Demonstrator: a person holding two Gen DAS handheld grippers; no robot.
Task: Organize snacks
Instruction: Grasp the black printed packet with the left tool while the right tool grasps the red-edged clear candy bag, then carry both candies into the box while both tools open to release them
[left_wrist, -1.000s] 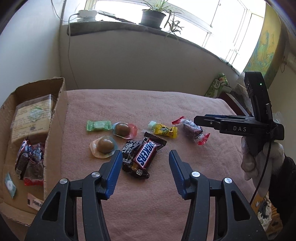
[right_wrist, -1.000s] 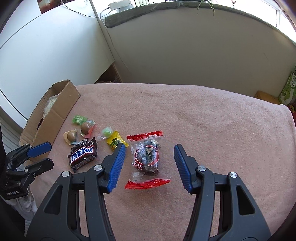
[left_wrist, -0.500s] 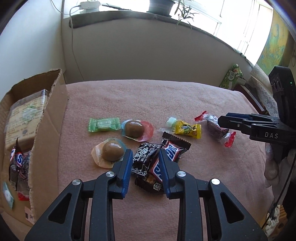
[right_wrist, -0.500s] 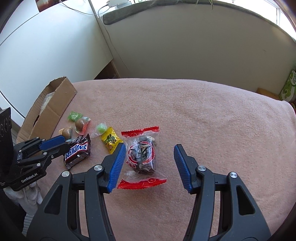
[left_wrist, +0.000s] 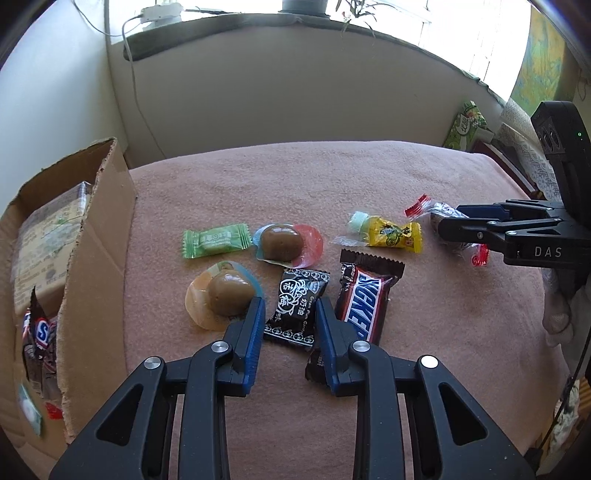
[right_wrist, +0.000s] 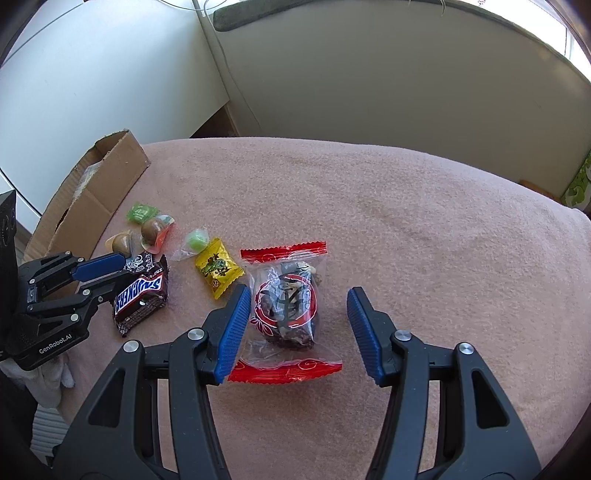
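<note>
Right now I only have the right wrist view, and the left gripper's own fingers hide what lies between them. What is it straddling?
Observer: The left gripper has its fingers on either side of a black plum candy packet, right beside the Snickers bar. I cannot confirm a firm pinch.
Operator: Is anything inside the cardboard box? I see only its outer wall.
Observer: Yes. The cardboard box holds a large clear-wrapped pack and, nearer the camera, what looks like a second Snickers wrapper.
</note>
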